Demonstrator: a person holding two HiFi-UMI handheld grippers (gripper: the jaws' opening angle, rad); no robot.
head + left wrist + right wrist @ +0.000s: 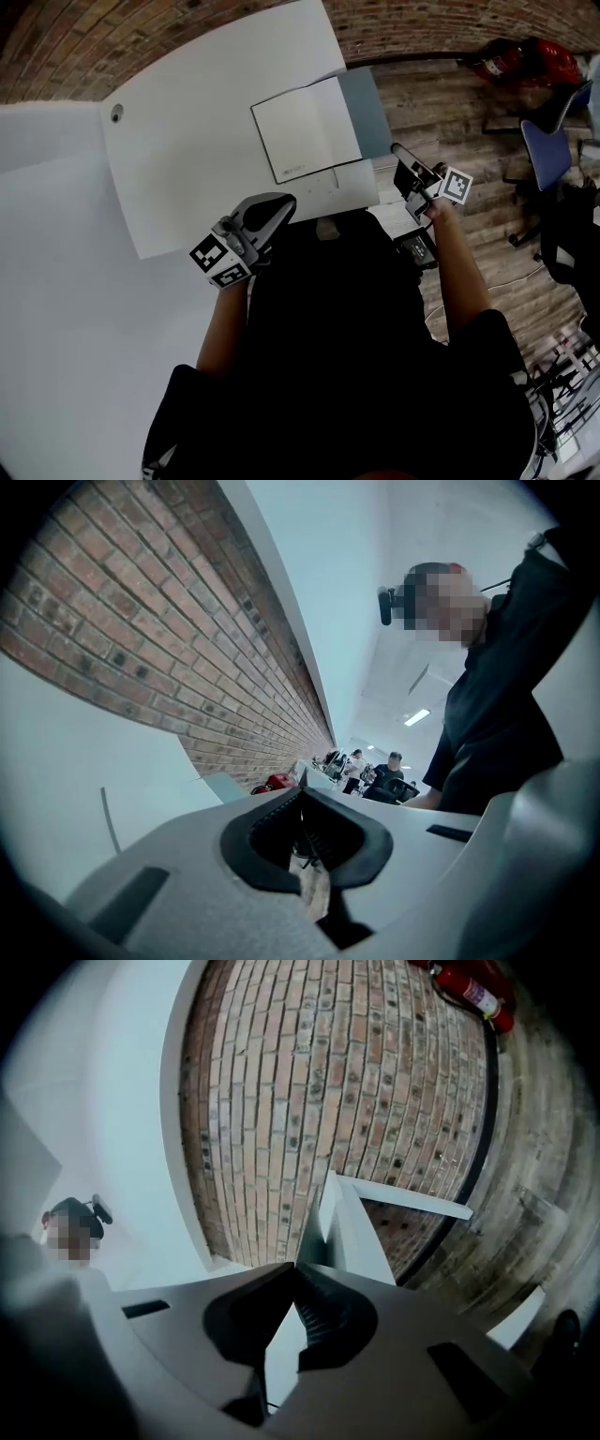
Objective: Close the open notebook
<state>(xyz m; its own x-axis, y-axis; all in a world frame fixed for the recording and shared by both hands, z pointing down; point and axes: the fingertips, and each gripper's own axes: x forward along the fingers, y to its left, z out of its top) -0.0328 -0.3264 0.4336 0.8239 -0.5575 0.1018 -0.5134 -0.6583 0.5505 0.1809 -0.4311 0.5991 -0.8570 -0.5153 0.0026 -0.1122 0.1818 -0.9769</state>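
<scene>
The open notebook (305,131) lies on the white table (187,169) near its right front corner, its white page facing up. A grey-blue cover (370,108) stands out along its right side. My right gripper (398,152) reaches that cover's near right edge. In the right gripper view the cover (361,1241) rises edge-on from the jaws, and my right gripper (298,1267) is shut on it. My left gripper (281,202) hovers at the table's front edge, below the notebook and apart from it. In its own view my left gripper (302,794) is shut with nothing held.
A brick wall (328,1072) runs behind the table. A red fire extinguisher (520,58) lies on the wooden floor at the right, with a blue chair (548,150) beyond it. A black device (417,248) sits on the floor by my right arm. People (375,766) sit far off.
</scene>
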